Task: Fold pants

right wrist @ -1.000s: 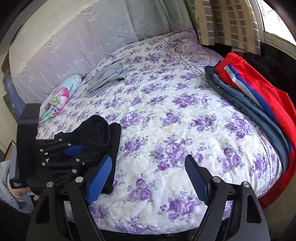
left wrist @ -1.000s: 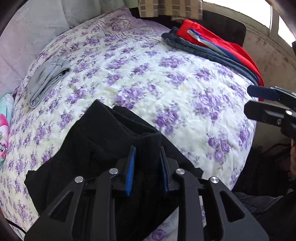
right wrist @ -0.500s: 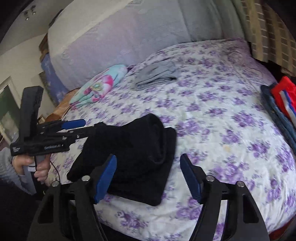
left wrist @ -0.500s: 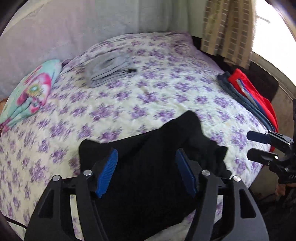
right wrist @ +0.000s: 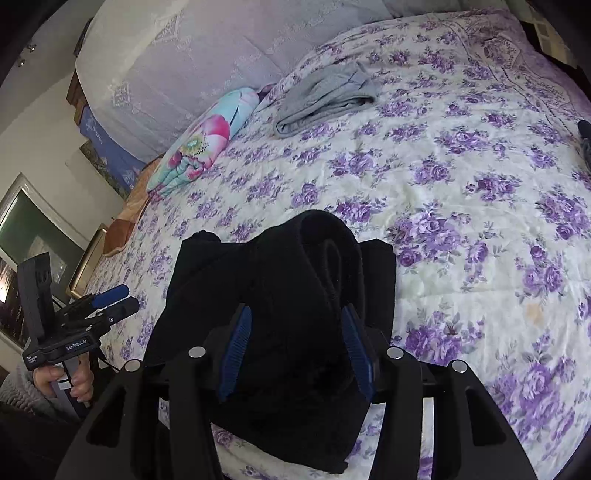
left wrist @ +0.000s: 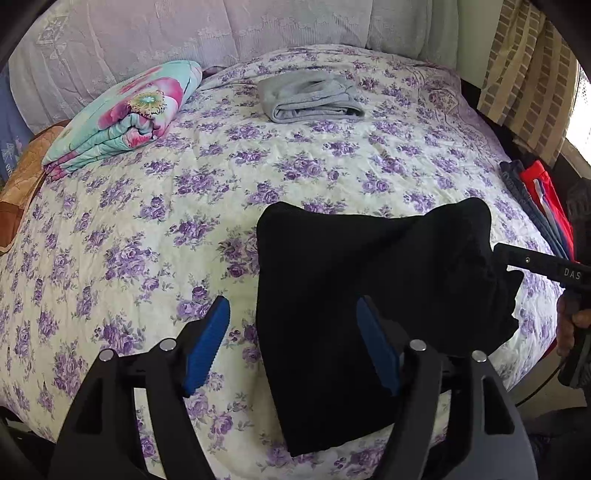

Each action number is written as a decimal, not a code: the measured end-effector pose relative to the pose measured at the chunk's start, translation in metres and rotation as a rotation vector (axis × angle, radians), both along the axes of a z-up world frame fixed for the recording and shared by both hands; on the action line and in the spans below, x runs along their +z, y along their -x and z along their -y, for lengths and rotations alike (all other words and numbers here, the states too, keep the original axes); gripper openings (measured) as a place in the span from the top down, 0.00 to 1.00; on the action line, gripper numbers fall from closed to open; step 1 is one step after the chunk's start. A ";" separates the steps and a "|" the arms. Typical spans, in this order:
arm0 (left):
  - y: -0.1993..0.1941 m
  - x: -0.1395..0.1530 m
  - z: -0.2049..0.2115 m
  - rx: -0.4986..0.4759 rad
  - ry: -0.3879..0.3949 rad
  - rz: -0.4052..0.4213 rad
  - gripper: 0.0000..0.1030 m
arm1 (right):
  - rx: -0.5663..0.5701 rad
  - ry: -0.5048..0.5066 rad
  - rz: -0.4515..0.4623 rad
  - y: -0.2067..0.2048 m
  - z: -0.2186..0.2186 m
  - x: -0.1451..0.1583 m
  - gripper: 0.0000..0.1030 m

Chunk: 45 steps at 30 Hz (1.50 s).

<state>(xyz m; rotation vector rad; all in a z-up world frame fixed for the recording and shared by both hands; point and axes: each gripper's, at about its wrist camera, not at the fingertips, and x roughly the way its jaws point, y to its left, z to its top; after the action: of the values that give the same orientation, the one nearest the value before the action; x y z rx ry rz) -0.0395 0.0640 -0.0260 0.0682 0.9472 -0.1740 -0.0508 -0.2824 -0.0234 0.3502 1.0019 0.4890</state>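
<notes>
Black pants lie on a bed whose cream quilt is printed with purple roses. A folded grey garment and a turquoise bundle with pink flowers sit near a pale lilac headboard. Each black tool has blue pads. Red and navy clothes lie beside tan checked curtains.

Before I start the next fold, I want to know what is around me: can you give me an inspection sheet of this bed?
Surface: bed, purple-flowered quilt.
Job's things: black pants, partly folded, at the near edge.
Clutter: grey garment, folded blanket, red and blue clothes at the right edge.
Grippers: left gripper open over the pants' left edge; right gripper straddles a raised fold, grip unclear.
Cables: thin cable below the right gripper's handle.
Surroundings: curtain, covered headboard.
</notes>
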 end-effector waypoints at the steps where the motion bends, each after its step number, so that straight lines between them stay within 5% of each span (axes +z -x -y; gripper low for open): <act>1: -0.001 -0.001 0.000 0.000 -0.003 -0.002 0.31 | 0.024 0.001 -0.024 -0.002 -0.003 -0.005 0.50; 9: -0.011 -0.019 0.002 -0.020 -0.006 -0.050 0.28 | 0.032 0.031 -0.042 0.002 0.005 -0.009 0.51; 11: -0.013 -0.030 0.006 -0.039 -0.032 -0.082 0.27 | 0.054 0.045 -0.036 0.002 0.000 -0.010 0.63; 13: -0.015 -0.039 0.007 -0.046 -0.054 -0.104 0.27 | 0.061 0.155 0.037 0.008 -0.008 0.001 0.91; 15: -0.015 -0.038 0.005 -0.044 -0.050 -0.100 0.27 | 0.053 0.182 0.098 0.015 -0.009 0.022 0.97; 22: -0.016 -0.031 -0.005 -0.033 -0.027 -0.091 0.26 | 0.066 0.141 0.115 0.042 -0.001 0.064 0.97; 30: -0.011 -0.041 -0.011 -0.054 -0.045 -0.128 0.20 | -0.063 0.095 -0.126 0.063 0.032 -0.016 0.95; 38: 0.009 0.009 0.014 -0.211 0.028 0.028 0.19 | -0.065 0.179 0.085 0.053 0.011 0.057 0.93; 42: 0.015 -0.019 0.049 -0.361 -0.072 -0.031 0.19 | 0.068 0.193 0.091 0.039 -0.034 0.052 0.93; 45: 0.025 -0.067 0.055 -0.438 -0.170 -0.113 0.15 | 0.090 0.268 -0.048 0.024 -0.044 -0.002 0.99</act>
<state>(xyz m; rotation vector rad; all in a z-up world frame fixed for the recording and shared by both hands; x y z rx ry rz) -0.0643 0.0086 -0.0933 0.4282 1.0493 -0.5054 -0.0745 -0.2385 -0.0257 0.0777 1.1186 0.4218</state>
